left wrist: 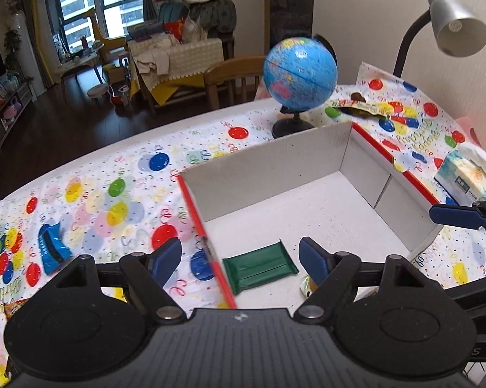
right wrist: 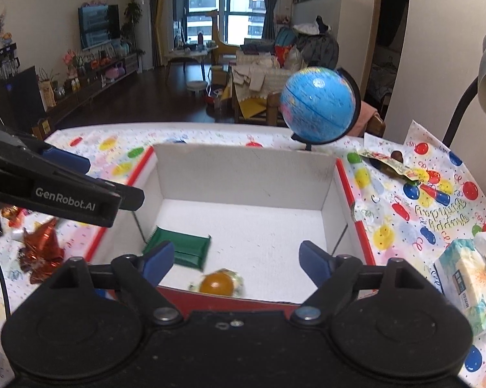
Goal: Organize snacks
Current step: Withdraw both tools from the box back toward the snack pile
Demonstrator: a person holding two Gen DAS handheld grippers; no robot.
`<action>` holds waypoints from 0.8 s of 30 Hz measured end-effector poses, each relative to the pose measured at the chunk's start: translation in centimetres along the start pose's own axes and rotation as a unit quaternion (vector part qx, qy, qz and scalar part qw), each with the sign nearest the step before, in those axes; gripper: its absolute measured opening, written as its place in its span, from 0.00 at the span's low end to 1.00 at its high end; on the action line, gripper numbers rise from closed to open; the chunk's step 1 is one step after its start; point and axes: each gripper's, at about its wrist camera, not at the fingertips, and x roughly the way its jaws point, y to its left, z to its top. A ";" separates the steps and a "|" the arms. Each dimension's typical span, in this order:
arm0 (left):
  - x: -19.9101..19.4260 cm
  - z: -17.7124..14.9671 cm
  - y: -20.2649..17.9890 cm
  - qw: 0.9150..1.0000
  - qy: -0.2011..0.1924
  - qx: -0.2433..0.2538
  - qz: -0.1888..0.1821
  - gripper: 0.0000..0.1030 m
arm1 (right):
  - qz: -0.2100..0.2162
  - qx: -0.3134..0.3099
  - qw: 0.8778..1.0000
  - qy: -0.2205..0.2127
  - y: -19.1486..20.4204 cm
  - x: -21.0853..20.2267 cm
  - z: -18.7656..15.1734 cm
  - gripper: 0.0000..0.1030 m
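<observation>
Closest to me, my left gripper [left wrist: 239, 260] hangs with its blue-padded jaws spread wide and nothing between them, above the near left corner of the box. My right gripper [right wrist: 236, 260] is the same, wide apart and empty, over the near wall. Just under them, inside the white cardboard box with red edges [right wrist: 243, 174], lie two snacks: a flat dark green foil-wrapped bar [right wrist: 181, 250] against the left wall, and a round orange candy in clear crinkled wrapper [right wrist: 218, 283] close to the near wall. I judge both were put there on purpose, because the box is the collecting place, and the open jaws fit with a release. The rest of the box floor is bare, so much room remains. Outside the box, on the balloon-printed birthday tablecloth [left wrist: 113, 194], other snacks wait: a blue plastic snack packet [left wrist: 52, 249] well to the left, and a red shiny foil wrapper [right wrist: 42, 252] near the left wall. On the right side stands a soft pack of paper tissues [right wrist: 466, 274], not a snack, I think. Farther, behind the box, a brown and yellow snack pouch [right wrist: 388, 165] lies beside a blue desk globe on a black stand [right wrist: 319, 106]. A grey desk lamp [left wrist: 453, 22] leans over the far right corner. I judge the task is early; most snacks are not yet inside.
</observation>
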 end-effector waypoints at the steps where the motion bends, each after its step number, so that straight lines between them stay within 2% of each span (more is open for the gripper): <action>1: -0.4 -0.2 0.3 1.000 -0.003 -0.003 -0.001 0.78 | 0.001 0.002 1.000 -0.005 0.3 -0.3 0.0 0.84; 7: -3.2 -1.3 2.6 1.000 -0.025 -0.013 0.004 0.78 | 0.005 0.030 0.999 -0.038 1.8 -1.8 0.3 0.87; 10: -4.6 -1.9 3.9 0.999 -0.037 -0.021 0.008 0.82 | 0.012 0.053 0.997 -0.059 2.8 -2.6 0.3 0.92; 16: -7.1 -3.5 6.6 0.998 -0.057 -0.026 0.019 0.83 | 0.029 0.071 0.993 -0.091 5.3 -3.4 0.3 0.96; 19: -8.3 -4.4 7.9 0.997 -0.066 -0.029 0.023 0.88 | 0.037 0.072 0.991 -0.107 6.9 -3.7 0.4 0.97; 21: -9.1 -5.0 8.9 0.996 -0.074 -0.033 0.026 0.95 | 0.040 0.076 0.990 -0.115 7.7 -3.8 0.5 0.99; 24: -10.3 -6.0 10.4 0.995 -0.086 -0.043 0.032 0.97 | 0.048 0.083 0.988 -0.124 8.9 -3.9 0.7 1.00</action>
